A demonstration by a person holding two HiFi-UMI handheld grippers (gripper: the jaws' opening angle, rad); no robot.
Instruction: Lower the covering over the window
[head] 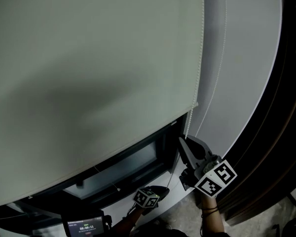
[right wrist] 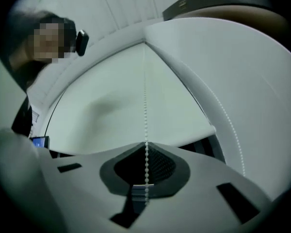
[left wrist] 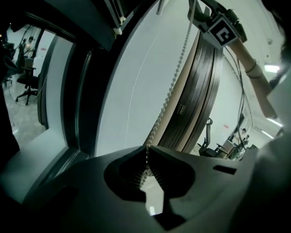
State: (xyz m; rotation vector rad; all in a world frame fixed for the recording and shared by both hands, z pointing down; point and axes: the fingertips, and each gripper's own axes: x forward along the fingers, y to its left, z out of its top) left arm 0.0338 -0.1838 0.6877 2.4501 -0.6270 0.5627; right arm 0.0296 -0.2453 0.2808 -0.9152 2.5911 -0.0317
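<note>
While the blind [head: 89,83] hangs low, left gripper [left wrist: 146,150] and right gripper [right wrist: 146,144] clamp its chain [head: 187,125].

The right gripper [right wrist: 146,143] is pointing upward, the left gripper [left wrist: 147,149] sitting lower; both are clamping the bead cord [right wrist: 145,106].

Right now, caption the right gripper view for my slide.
Right gripper shut on the bead chain, roller blind ahead.
</note>
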